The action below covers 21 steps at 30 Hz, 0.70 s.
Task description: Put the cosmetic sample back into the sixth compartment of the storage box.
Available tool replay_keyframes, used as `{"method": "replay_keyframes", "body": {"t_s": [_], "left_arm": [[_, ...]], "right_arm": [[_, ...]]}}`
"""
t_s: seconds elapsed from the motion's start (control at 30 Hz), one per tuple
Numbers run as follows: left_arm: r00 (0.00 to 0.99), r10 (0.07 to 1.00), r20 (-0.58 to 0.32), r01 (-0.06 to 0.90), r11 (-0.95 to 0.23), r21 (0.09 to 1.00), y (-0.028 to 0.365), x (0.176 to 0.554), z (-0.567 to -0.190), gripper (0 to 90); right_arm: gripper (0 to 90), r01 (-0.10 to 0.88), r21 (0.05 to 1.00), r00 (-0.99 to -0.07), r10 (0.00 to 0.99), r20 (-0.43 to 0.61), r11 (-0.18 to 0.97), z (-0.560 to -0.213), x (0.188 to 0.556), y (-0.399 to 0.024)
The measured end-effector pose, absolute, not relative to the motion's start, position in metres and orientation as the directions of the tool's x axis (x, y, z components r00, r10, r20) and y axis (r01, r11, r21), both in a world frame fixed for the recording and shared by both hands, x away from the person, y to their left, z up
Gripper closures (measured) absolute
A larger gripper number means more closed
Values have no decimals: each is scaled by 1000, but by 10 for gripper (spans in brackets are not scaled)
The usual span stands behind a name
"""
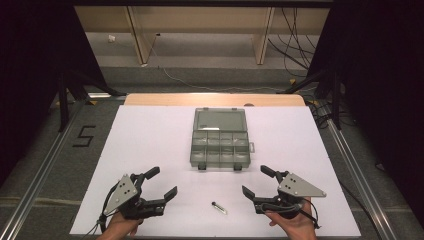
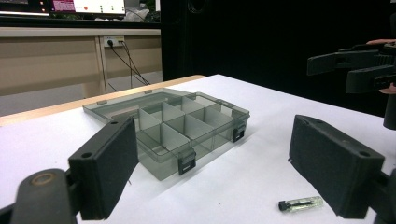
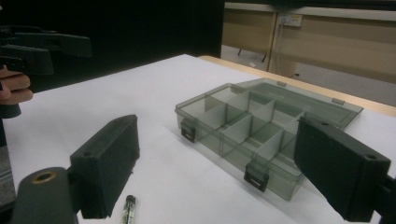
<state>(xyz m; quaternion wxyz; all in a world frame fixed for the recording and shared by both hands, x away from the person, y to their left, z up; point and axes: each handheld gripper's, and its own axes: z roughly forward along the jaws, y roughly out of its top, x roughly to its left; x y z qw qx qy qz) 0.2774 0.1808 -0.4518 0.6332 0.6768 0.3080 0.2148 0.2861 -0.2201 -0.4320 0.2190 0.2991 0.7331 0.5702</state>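
A small clear tube [image 1: 218, 207] with a black cap is seen lying flat on the white table [image 1: 150, 145], close to the near edge and about midway between the two grippers, touched by neither. In the left gripper view the tube [image 2: 301, 204] lies just inside the right-hand jaw; in the right gripper view its capped end [image 3: 129, 207] is seen at the bottom edge beside the left-hand jaw. No label can be made out on it.

The left gripper [image 1: 162, 182] is held in a hand [image 1: 119, 227] at the near left, its jaws spread wide with nothing between them. The right gripper [image 1: 256, 181] is held in the other hand [image 1: 295, 222] at the near right, its jaws likewise spread wide and empty. Both point towards the middle of the table.

Farther out, a smoky clear plastic box [image 1: 220, 145] with dividers is set at the table's middle, its lid laid open flat on the far side and two black latches shown on the near wall. The compartments appear empty.

On the grey floor at the left, a "5" [image 1: 84, 136] is marked in black tape. Beyond the table, a wooden edge, pale wooden furniture legs and loose cables on the floor are seen; dark curtains close both sides.
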Motion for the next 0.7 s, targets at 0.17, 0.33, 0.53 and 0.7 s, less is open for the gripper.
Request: {"method": "replay_keyframes", "body": {"t_s": [0.17, 0.33, 0.53, 0.7], "left_arm": [[718, 689, -98, 146, -11, 989, 181, 278, -452, 151], [718, 689, -98, 145, -10, 989, 181, 277, -452, 150], [718, 689, -98, 148, -14, 989, 181, 278, -452, 150], [717, 690, -100, 149, -12, 989, 180, 278, -453, 150]], "right_arm": [[155, 191, 966, -731, 682, 23, 173, -432, 286, -220], [156, 194, 961, -741, 671, 12, 197, -430, 286, -219], [156, 151, 965, -740, 671, -33, 213, -425, 288, -215], [157, 135, 960, -756, 652, -60, 245, -417, 289, -210]]}}
